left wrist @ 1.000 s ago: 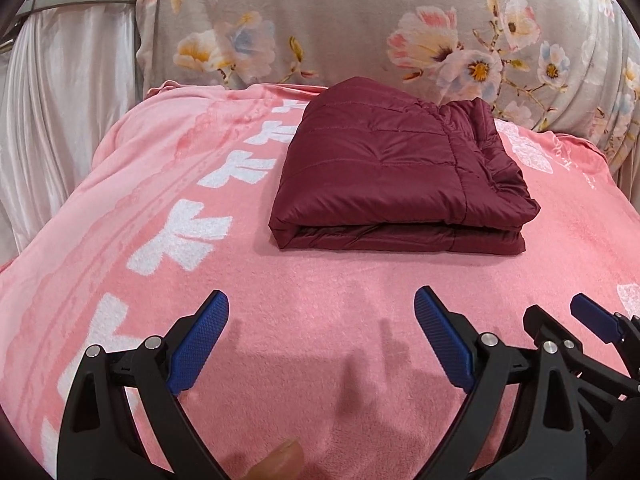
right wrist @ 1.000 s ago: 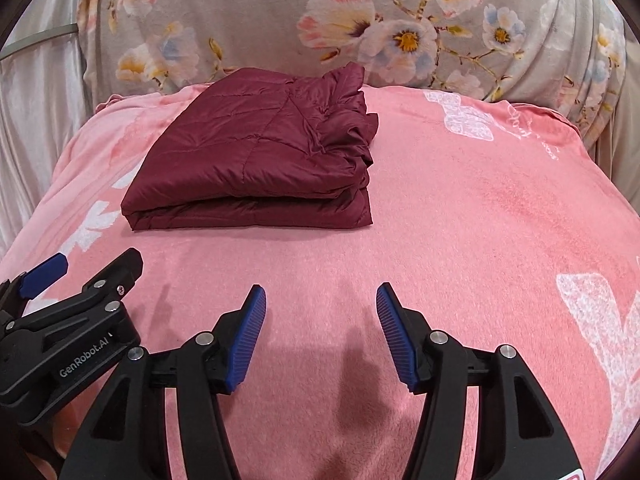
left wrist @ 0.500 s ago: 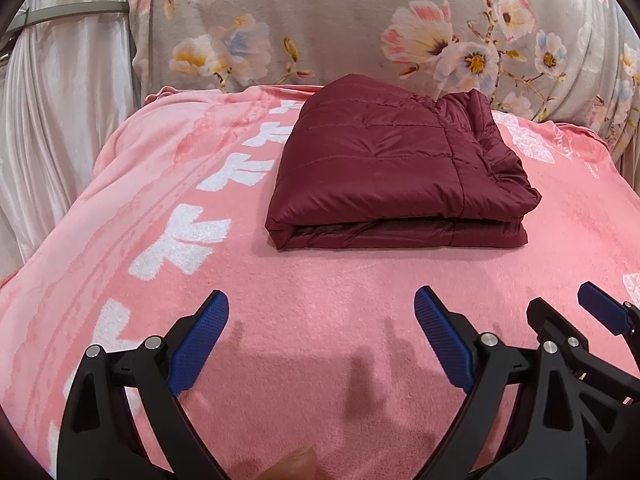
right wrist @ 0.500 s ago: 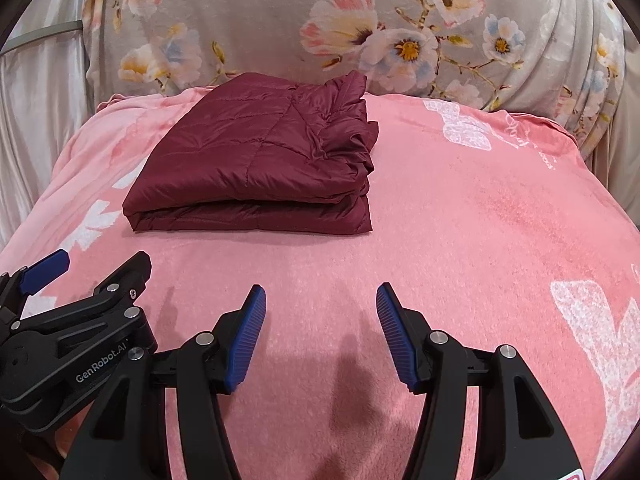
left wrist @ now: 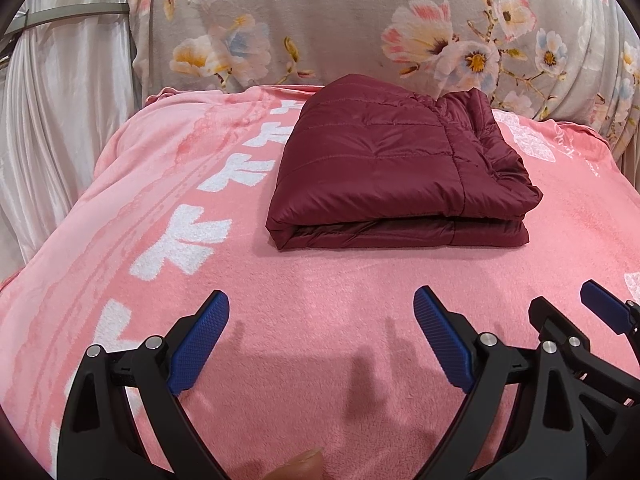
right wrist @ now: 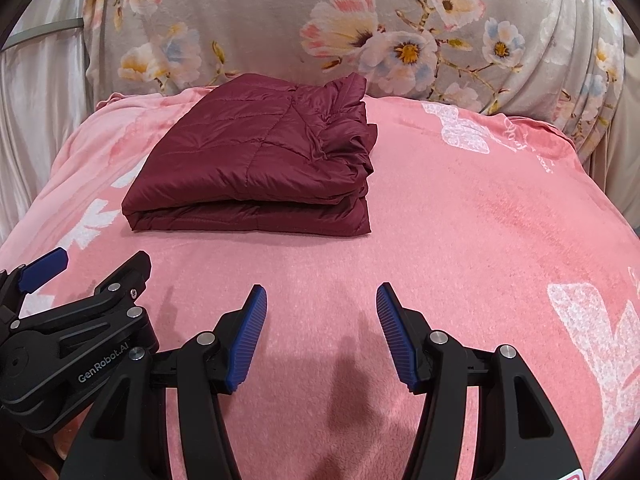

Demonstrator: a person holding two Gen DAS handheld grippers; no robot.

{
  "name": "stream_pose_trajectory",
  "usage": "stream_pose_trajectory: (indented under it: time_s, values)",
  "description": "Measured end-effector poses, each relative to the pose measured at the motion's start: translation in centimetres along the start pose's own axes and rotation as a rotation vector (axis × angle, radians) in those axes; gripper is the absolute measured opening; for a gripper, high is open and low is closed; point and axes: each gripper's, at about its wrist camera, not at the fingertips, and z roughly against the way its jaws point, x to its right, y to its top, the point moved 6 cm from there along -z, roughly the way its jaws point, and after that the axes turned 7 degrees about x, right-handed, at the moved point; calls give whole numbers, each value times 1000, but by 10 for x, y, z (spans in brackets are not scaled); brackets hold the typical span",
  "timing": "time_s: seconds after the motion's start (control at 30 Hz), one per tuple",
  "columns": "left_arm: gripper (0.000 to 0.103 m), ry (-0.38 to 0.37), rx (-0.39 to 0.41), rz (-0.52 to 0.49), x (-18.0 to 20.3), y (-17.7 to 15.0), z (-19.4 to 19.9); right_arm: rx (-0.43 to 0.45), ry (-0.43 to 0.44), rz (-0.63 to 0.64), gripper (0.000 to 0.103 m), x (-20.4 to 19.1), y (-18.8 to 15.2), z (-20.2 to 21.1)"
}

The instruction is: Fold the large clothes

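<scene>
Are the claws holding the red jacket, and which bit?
No. The left claw and right claw are open and empty; the folded jacket lies apart on the pink blanket.

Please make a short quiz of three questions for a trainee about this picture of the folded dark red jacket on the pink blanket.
1. True or false: the left gripper is clamped on the jacket.
2. On what does the jacket lie? A) a wooden table B) the pink blanket C) a chair
3. Fill in: behind the jacket stands a cushion with a ____ print.

Key: 1 false, both it and the right gripper are open and empty, short of the jacket; 2 B; 3 floral.
</scene>
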Motion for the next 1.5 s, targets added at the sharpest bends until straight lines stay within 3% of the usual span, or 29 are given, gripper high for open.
stream_pose_trajectory:
  time_s: [1.5]
  values:
    - [85, -2, 2, -6, 1, 1, 1, 10, -6, 23, 57, -2, 1, 1]
